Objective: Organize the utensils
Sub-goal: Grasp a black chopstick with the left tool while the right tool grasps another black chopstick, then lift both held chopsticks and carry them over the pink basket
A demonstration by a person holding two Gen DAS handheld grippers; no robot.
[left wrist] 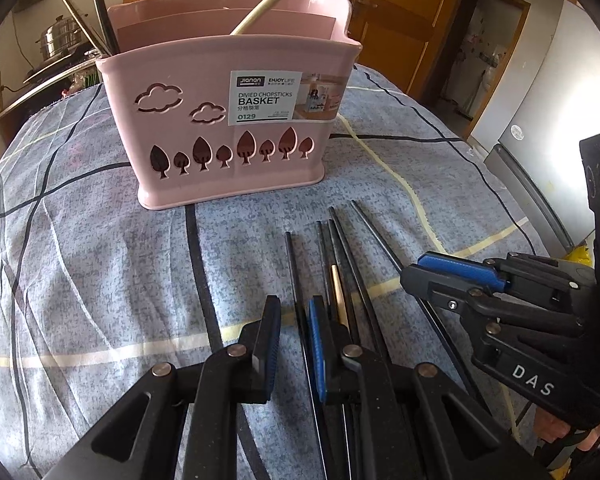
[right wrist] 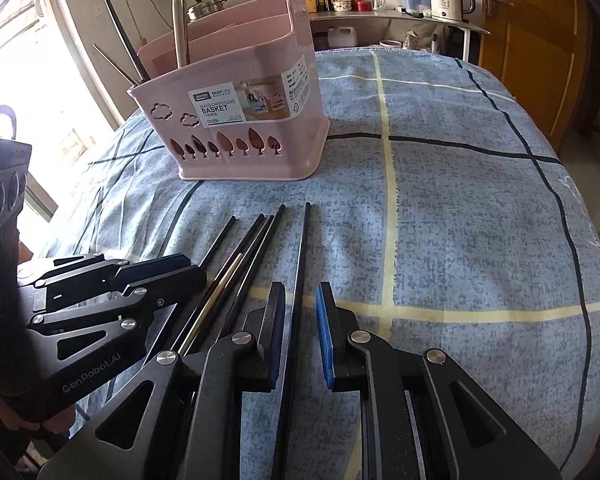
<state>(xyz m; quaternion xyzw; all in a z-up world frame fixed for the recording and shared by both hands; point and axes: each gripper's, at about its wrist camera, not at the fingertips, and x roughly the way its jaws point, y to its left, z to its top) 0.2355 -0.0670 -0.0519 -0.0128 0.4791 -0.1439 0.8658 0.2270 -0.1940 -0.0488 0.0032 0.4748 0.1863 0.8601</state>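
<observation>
2 slightly spread: left hand-held gripper [left wrist: 294, 344], right hand-held gripper [right wrist: 300, 332] | chopsticks [right wrist: 302, 248] beneath | basket [left wrist: 204, 80] beyond | cloth [right wrist: 480, 240] bare rightward

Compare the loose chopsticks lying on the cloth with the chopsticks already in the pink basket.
The loose chopsticks lie flat on the cloth; the basket chopsticks stand leaning. The loose chopsticks sit roughly side by side in front of the pink basket; the basket chopsticks poke out of its end compartment. The loose chopsticks outnumber the basket chopsticks. Both sets are slender and mostly dark.

Chopsticks' [left wrist: 342, 264] near ends under claws
</observation>
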